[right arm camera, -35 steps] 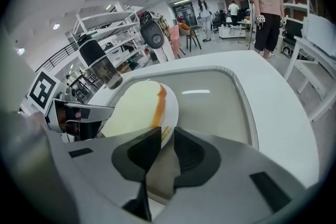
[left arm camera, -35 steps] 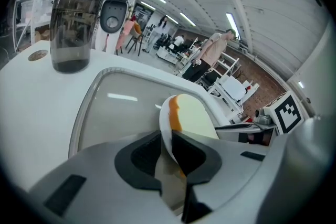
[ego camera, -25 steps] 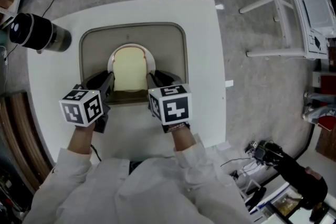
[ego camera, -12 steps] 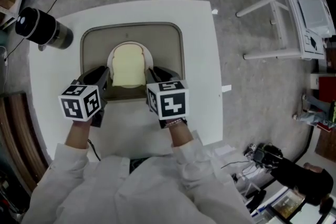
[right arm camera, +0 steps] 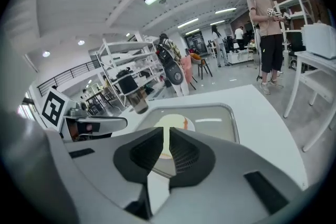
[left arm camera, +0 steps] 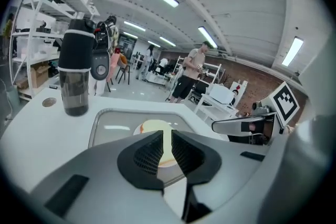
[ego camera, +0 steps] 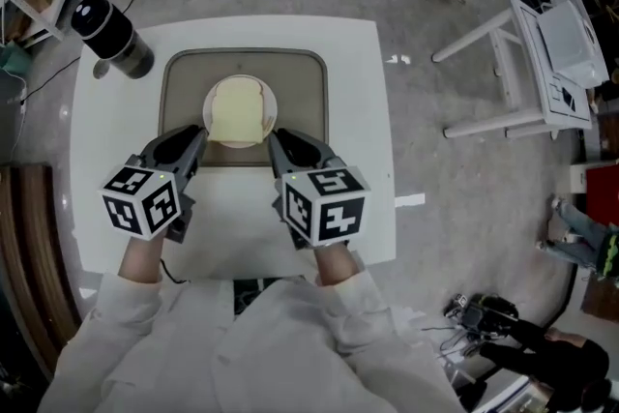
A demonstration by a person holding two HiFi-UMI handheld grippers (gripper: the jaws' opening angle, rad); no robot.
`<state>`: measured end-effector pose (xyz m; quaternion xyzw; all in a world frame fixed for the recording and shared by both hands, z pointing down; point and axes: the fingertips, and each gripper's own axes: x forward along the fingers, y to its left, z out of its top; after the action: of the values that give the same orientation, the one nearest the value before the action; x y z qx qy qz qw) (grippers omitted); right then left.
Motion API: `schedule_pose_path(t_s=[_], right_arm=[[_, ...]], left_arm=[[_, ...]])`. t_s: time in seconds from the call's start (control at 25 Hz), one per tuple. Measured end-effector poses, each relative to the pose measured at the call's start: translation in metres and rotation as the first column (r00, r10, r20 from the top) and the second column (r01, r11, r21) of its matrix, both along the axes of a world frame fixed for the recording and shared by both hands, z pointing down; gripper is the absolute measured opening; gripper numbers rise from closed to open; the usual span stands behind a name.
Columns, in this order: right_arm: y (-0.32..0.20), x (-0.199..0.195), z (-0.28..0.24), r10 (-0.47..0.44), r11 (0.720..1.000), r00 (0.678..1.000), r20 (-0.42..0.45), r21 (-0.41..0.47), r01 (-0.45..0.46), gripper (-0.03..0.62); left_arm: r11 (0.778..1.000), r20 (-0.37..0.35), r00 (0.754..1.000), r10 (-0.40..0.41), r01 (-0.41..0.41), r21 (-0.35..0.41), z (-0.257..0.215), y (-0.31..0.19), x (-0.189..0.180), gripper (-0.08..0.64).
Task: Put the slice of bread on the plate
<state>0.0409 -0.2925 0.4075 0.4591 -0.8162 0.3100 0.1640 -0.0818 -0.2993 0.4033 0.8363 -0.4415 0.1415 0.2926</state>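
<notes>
A pale slice of bread (ego camera: pixel 238 111) lies flat on a small white plate (ego camera: pixel 272 103), which sits on a grey-brown tray (ego camera: pixel 302 102) on the white table. My left gripper (ego camera: pixel 198 136) is shut and holds nothing, with its tips over the tray's near edge, left of the plate. At the same edge on the right, my right gripper (ego camera: pixel 274 138) is also shut and holds nothing. In the left gripper view the bread (left arm camera: pixel 153 125) shows just beyond the closed jaws (left arm camera: pixel 167 147). The right gripper view has the bread (right arm camera: pixel 171 121) past its own jaws (right arm camera: pixel 166 147).
A tall black bottle (ego camera: pixel 112 32) stands at the table's far left corner, beside the tray. A white metal rack (ego camera: pixel 542 44) stands on the floor to the right. A person (right arm camera: pixel 268 29) stands in the background. The table's front edge lies under my wrists.
Both grippers have drawn back from beside the bread to the tray's near edge. The head view has risen and shows more floor. The bread stays on the plate.
</notes>
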Motion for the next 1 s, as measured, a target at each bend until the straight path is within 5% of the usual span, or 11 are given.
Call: schedule_pose_path(t_s=[0.24, 0.52, 1.0], right_arm=[[0.057, -0.002, -0.047, -0.112, 0.986, 0.989, 0.092, 0.136, 0.099, 0.025], [0.12, -0.007, -0.087, -0.232, 0.941, 0.964, 0.127, 0.279, 0.19, 0.015], [0.176, -0.021, -0.1, -0.283, 0.905, 0.957, 0.057, 0.347, 0.247, 0.015]], left_arm=[[0.999, -0.039, 0.999, -0.003, 0.005, 0.052, -0.037, 0.059, 0.02, 0.014], [0.992, -0.189, 0.982, -0.001, 0.024, 0.121, -0.078, 0.122, 0.047, 0.009], [0.987, -0.197, 0.978, 0.061, -0.029, 0.159, -0.082, 0.189, 0.062, 0.009]])
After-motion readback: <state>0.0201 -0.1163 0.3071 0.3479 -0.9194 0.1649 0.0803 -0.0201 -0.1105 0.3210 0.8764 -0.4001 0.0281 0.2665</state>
